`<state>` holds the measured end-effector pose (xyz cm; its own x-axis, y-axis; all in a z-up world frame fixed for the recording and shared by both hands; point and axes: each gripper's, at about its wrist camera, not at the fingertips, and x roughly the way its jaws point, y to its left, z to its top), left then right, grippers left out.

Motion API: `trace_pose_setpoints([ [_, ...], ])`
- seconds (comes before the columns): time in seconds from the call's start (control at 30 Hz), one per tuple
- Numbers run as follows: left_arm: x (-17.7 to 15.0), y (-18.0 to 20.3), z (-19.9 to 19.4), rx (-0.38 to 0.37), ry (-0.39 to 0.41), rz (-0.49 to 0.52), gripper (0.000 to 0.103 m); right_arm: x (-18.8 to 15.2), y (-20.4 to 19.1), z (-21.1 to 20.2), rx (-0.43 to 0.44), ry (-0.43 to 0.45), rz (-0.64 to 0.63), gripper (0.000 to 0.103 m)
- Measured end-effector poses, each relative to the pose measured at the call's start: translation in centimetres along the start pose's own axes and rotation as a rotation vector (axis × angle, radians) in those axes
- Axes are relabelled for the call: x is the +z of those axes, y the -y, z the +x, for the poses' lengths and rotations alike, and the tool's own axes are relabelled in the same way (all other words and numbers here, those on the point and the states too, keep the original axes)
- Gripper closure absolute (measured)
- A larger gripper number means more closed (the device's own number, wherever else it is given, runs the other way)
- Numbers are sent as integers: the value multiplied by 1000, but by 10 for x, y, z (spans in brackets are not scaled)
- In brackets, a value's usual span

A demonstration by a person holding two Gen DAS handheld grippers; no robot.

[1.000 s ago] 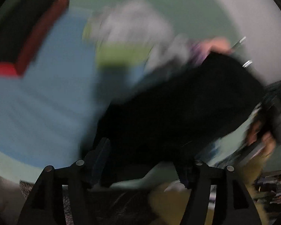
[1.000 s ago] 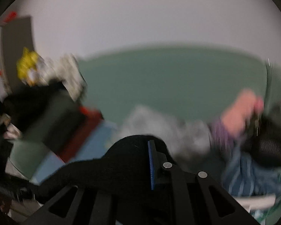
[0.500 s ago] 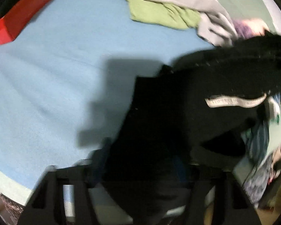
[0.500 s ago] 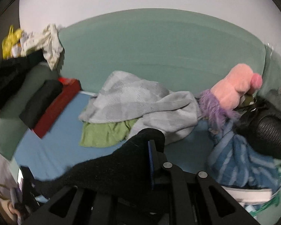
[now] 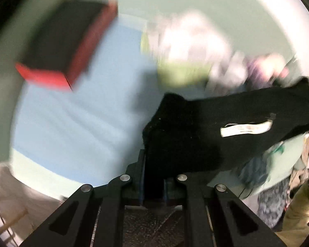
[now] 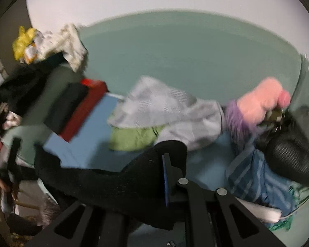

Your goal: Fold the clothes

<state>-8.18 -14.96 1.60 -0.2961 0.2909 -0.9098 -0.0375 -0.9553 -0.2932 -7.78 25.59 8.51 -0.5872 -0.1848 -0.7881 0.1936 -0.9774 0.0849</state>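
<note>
I am gripping a black garment (image 5: 195, 135) with both tools. My left gripper (image 5: 153, 177) has just been closing, and its blue-edged pads are now pinching a fold of the dark, fuzzy knit between them. The cloth is stretching away to the right in a broad flat sheet, with a white rectangular label (image 5: 246, 129) sewn on its surface.

My right gripper (image 6: 164, 177) is clenched on another part of the same black garment (image 6: 113, 183); the thick, nubbly fabric is bulging over the blue pad and trailing off to the left in a long sleeve-like band. Only one of its fingers (image 6: 166, 177) is showing, the other being buried under the cloth.

The garment is hanging above a smooth blue sheet (image 6: 86, 144) on a bed with a pale green padded surround (image 6: 175, 51). Farther back on the sheet, a crumpled grey checked cloth (image 6: 160, 107) is lying over a wrinkled lime-green one (image 6: 131, 138). To the right, a pink plush toy (image 6: 259, 98) with shaggy purple fringe is sitting beside a striped blue towel (image 6: 255, 179). At the left, a red box-shaped block (image 6: 82, 111) with a dark folded item on top is resting by the edge.
</note>
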Motion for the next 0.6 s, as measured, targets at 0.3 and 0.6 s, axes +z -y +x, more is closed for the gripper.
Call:
trace_pose_setpoints([
  [0.3,20,53,-254,20,535,93,92,35,-27,-180,-49,321,-115,95],
  [0.6,8,34,-289,-97,639,53,92,3,-60,-240,8,454,-199,95],
])
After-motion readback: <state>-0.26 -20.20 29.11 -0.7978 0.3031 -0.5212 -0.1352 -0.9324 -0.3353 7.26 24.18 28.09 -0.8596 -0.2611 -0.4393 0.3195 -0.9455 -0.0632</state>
